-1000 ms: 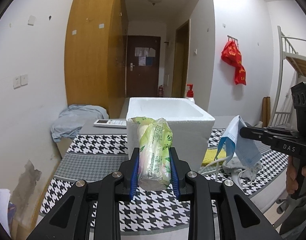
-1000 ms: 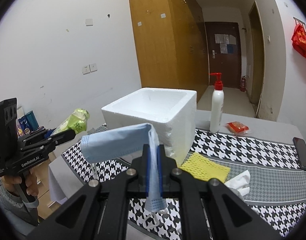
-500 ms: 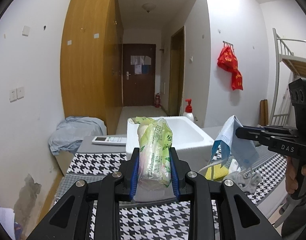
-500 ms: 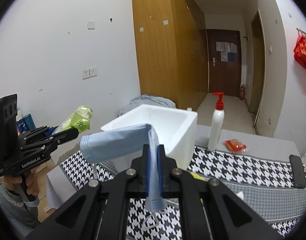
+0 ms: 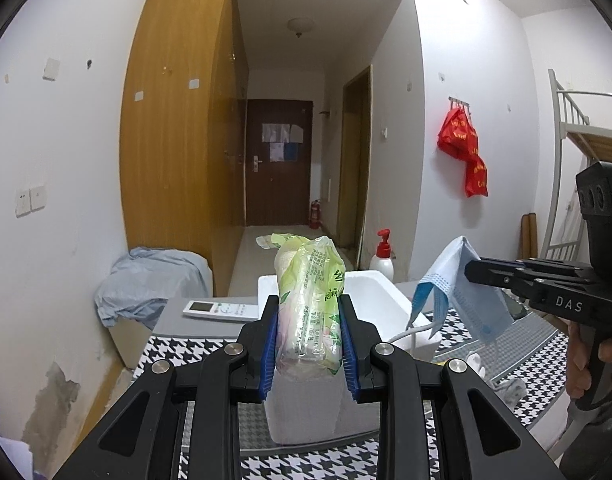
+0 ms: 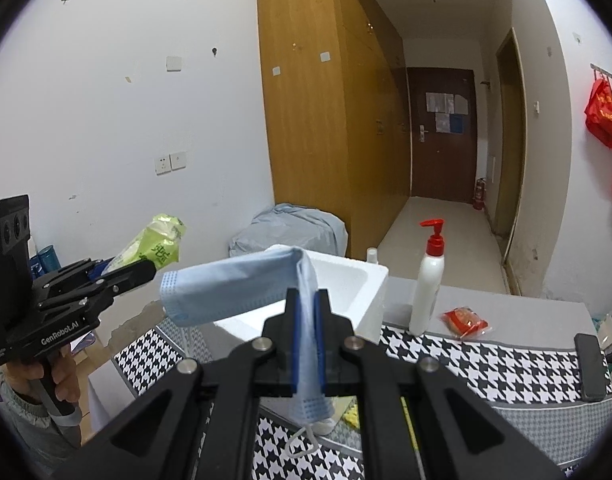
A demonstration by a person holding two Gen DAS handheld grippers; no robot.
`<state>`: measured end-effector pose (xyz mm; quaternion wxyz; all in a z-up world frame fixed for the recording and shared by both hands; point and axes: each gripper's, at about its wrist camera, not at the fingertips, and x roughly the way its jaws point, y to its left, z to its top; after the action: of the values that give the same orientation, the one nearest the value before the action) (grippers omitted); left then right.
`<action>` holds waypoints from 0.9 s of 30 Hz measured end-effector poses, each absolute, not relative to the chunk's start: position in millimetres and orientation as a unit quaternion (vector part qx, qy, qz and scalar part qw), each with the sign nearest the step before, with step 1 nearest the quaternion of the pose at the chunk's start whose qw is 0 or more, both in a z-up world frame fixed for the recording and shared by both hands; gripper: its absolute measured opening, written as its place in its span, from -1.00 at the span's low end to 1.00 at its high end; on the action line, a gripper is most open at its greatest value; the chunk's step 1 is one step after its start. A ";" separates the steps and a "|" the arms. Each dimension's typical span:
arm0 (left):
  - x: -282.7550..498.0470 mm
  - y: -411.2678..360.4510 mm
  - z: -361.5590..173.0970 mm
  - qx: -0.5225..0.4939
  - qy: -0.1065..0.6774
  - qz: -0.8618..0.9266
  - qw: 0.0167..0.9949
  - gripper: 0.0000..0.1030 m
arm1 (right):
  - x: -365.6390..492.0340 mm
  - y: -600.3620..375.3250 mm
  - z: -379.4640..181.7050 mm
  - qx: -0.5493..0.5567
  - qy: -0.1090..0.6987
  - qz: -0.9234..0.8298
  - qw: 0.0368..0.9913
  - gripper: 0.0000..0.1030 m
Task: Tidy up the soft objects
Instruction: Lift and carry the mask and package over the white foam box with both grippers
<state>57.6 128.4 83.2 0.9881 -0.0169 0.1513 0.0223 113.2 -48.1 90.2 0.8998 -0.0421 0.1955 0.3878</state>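
Left gripper [image 5: 309, 340]: fingers pinching green-printed clear tissue pack [image 5: 310, 304], upright, crinkled top twisted, held in air over near wall of white foam box [image 5: 390, 304]. Box on houndstooth-covered surface [image 6: 486, 360], interior not fully visible. Right gripper [image 6: 306, 344]: fingers pinching pale blue face mask [image 6: 234, 288], folded over, draped leftward, ear loop dangling below, above box's near edge.

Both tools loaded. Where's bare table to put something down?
Bare: checked cloth between the pump bottle and the phone, in front of the red packet; also the grey strip beside the remote. Crowded: right of the foam box, where rags and a yellow cloth lie.
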 end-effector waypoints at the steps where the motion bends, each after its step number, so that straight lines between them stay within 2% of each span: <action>1: 58.9 129.8 82.0 -0.016 0.152 0.024 0.988 -0.43 | 114.2 -46.5 90.4 -0.043 0.195 0.388 0.900 -0.82; 27: 68.4 145.4 73.3 -0.019 0.155 0.053 0.986 -0.43 | 147.7 1.0 97.7 -0.054 0.208 0.401 0.891 -0.82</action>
<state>68.4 145.4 73.3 0.9863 -0.0195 0.1551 0.0528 147.7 1.0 97.7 0.8906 -0.0541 0.2082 0.4006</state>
